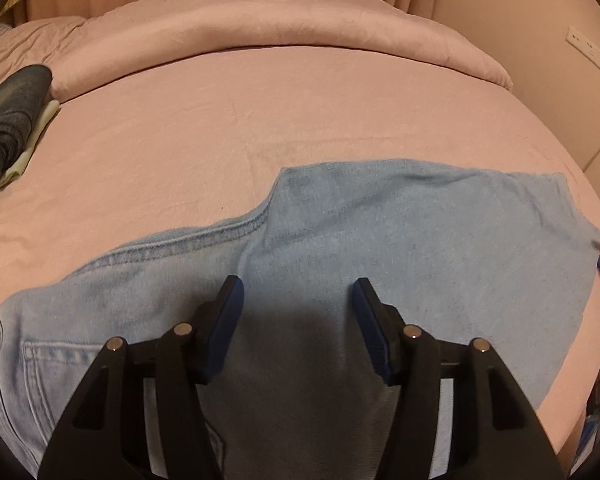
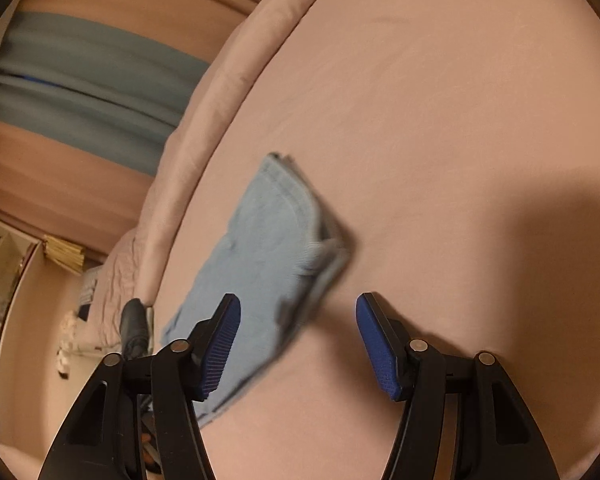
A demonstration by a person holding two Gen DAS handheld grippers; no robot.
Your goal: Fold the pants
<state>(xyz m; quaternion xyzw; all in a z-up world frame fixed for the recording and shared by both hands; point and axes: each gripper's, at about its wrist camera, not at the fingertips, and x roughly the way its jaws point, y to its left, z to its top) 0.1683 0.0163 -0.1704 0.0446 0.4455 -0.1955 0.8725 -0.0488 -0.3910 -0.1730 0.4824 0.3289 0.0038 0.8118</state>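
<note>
Lying at the bed's point(image 1: 300, 120) far left edge was a dark folded garment point(image 1: 8, 120). Light blue pants point(image 1: 380, 232) spread flat across the pink sheet, doubled over. Above them hung the left gripper point(image 1: 298, 300), jaws parted and gripping nothing. Off the pants' right end, the right gripper point(image 2: 298, 316) stood open and empty.

So: one pair of light blue jeans point(image 1: 380, 240) right under the left gripper point(image 1: 298, 312), one dark folded garment point(image 1: 8, 120) far off to its left, one rolled-back pink duvet point(image 1: 300, 32) beyond, two grippers total.
</note>
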